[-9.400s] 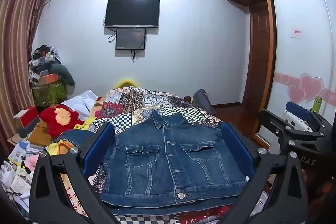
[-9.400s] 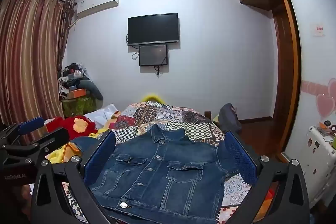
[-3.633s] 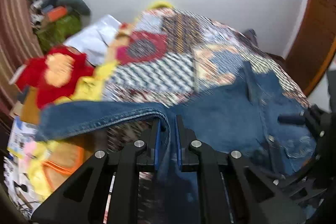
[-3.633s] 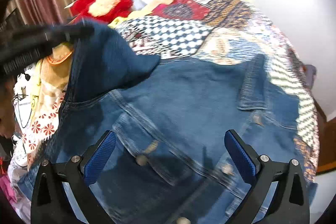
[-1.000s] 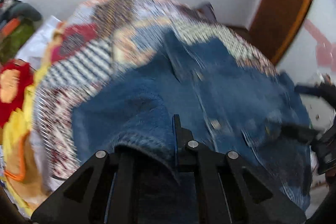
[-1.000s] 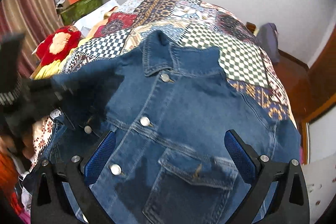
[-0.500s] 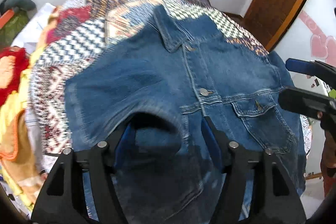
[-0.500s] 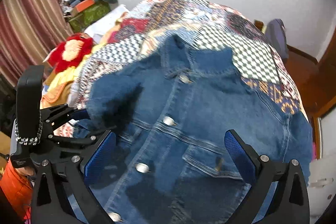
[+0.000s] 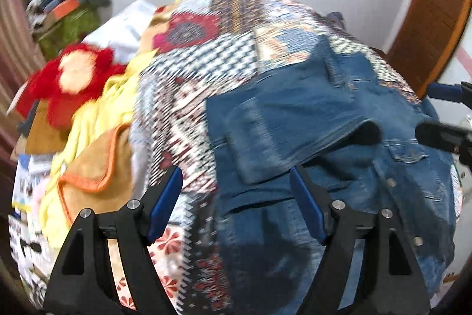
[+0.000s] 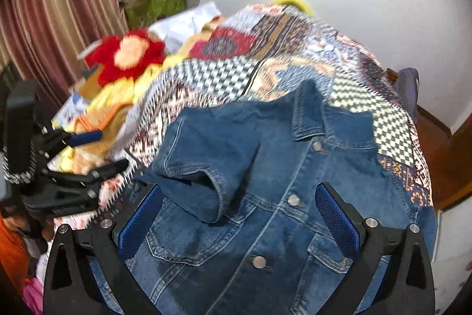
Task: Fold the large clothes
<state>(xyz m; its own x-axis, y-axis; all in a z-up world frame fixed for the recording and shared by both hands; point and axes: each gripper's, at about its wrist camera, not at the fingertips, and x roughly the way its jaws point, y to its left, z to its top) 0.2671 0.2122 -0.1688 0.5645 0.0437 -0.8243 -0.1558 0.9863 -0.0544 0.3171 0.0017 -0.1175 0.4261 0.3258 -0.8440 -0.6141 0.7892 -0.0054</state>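
Jaws open on both grippers, nothing held; one sleeve of the denim jacket now folded in.

Bed point(image 10: 295, 49) with patchwork cover carries the denim jacket point(image 10: 295, 197), front up, buttoned, collar toward the far wall. Sleeve point(image 10: 212, 155) on the side of the left gripper point(image 9: 236, 205) lies folded across the chest, cuff near the button line. Left gripper had this sleeve pinched a second ago; its jaws have just been opening and it has let go and swung out to the jacket's edge, with nothing between the pads. Right gripper point(image 10: 236, 214) hovers over the lower front, jaws wide, touching nothing. Judgement: first sleeve fold done; the other sleeve and the body fold remain. Red plush toy point(image 10: 126, 55) and yellow cloth point(image 9: 97, 114) sit beside the bed, clear of the work.
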